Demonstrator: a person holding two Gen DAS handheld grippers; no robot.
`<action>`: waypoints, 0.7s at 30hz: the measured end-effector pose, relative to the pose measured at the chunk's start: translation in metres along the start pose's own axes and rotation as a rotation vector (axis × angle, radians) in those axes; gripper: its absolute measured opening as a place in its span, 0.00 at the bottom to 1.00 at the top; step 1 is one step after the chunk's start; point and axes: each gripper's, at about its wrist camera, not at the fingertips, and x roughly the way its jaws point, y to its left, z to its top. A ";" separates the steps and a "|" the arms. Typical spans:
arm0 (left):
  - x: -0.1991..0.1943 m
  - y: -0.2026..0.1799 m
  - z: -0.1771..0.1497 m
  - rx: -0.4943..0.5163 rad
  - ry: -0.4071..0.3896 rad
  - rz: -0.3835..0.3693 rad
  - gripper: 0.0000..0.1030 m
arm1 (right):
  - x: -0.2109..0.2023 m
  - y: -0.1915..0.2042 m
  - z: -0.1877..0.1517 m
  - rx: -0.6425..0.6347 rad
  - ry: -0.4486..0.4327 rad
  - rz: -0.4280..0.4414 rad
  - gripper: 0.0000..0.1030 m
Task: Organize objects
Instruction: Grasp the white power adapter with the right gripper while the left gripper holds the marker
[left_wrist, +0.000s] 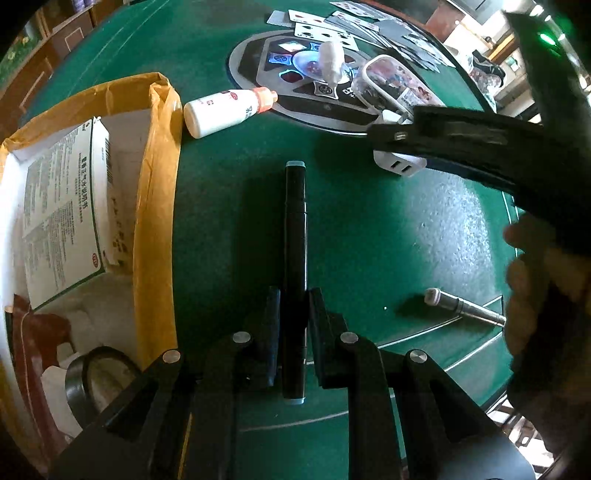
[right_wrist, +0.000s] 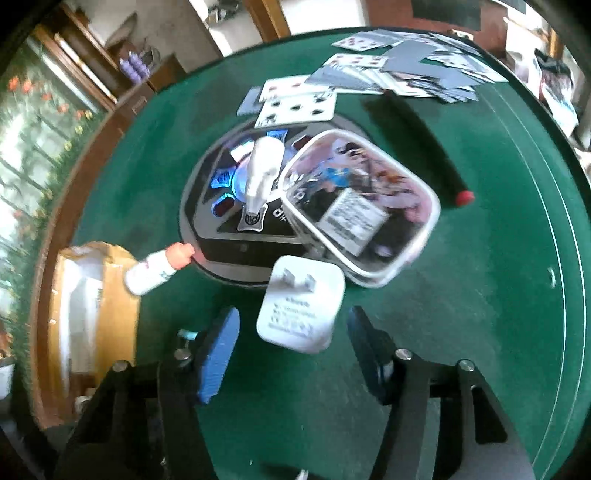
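Observation:
My left gripper (left_wrist: 294, 295) points down at the green table and is shut on a black marker (left_wrist: 294, 221) with pale blue ends. The marker sticks out forward beyond the fingertips. To its left stands an open cardboard box (left_wrist: 159, 184) with a leaflet carton and a tape roll (left_wrist: 96, 384) inside. My right gripper (right_wrist: 293, 321) is open around a white plug charger (right_wrist: 299, 310) that lies on the felt, with a gap on each side. In the left wrist view, one right finger (left_wrist: 443, 140) hangs over that charger (left_wrist: 400, 166).
A white bottle with an orange cap (left_wrist: 221, 110) lies beside the box. A clear-lidded case (right_wrist: 358, 206) and a small white tube (right_wrist: 262, 170) rest on a round grey panel (right_wrist: 229, 254). Playing cards (right_wrist: 388, 70), a red-capped marker (right_wrist: 417, 147) and a metal rod (left_wrist: 465, 306) lie around.

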 end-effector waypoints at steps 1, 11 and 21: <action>0.000 0.000 0.000 0.002 0.002 0.002 0.13 | 0.005 0.004 0.001 -0.017 0.004 -0.034 0.47; 0.001 -0.005 0.010 0.070 0.010 0.071 0.15 | -0.010 -0.010 -0.024 -0.062 0.013 -0.017 0.40; 0.001 -0.020 0.004 0.192 -0.042 0.161 0.14 | -0.034 -0.033 -0.063 0.007 0.005 0.020 0.40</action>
